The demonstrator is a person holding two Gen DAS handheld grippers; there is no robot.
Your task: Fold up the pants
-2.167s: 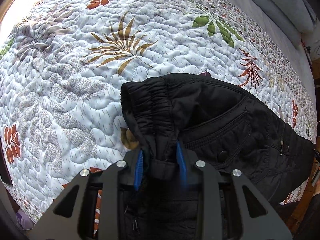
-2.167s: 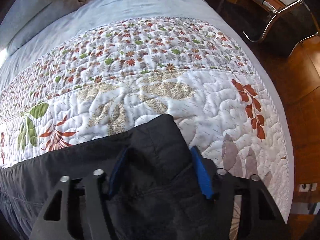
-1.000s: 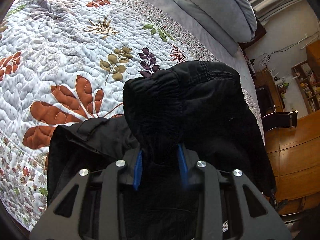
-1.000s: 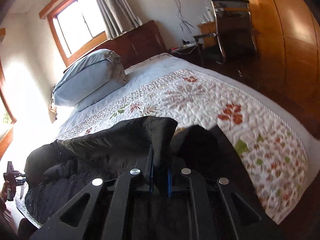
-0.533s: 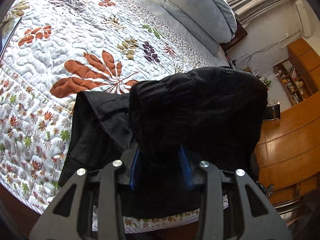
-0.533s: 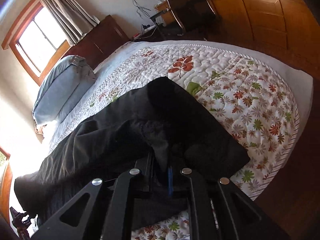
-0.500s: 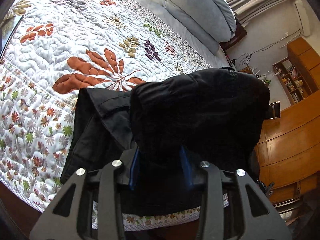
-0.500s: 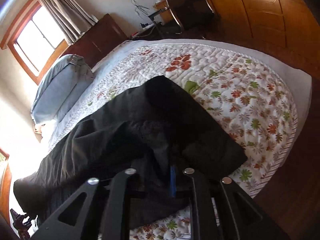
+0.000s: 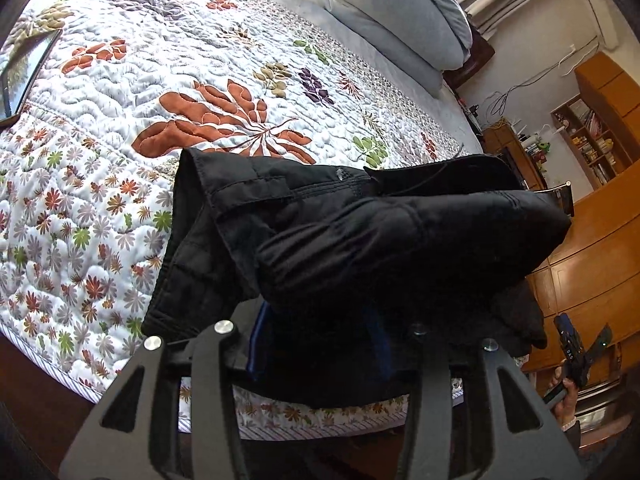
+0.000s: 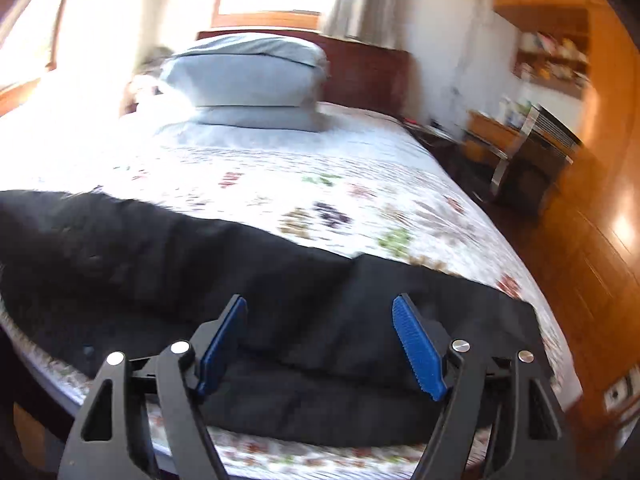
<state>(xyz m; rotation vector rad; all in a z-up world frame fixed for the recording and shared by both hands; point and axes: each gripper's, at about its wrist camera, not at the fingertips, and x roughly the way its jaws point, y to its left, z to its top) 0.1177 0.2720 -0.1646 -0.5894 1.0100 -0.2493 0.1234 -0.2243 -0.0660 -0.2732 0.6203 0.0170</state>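
1. Left wrist view: the left gripper point(image 9: 318, 344) has its blue pads pinching a thick bunch of the black pants point(image 9: 360, 232). The held part bulges up over the fingers while the rest lies on the quilt point(image 9: 120, 120) at the near edge of the bed. A flatter layer with a stitched seam spreads to the left, beneath the lifted fold. Holding the bunch up above that layer seems meant to let it be laid over squarely. Pillows point(image 9: 392, 8) sit at the far end, well apart from the pants.

2. Right wrist view: the right gripper point(image 10: 320, 344) has its fingers spread wide with nothing between them. It hovers over the pants point(image 10: 240, 280), which stretch left to right across the near edge of the quilt point(image 10: 320, 192). The picture is blurred, so fine creases cannot be read. Being open over the cloth, this side looks free to take a fresh hold or to smooth the fold.
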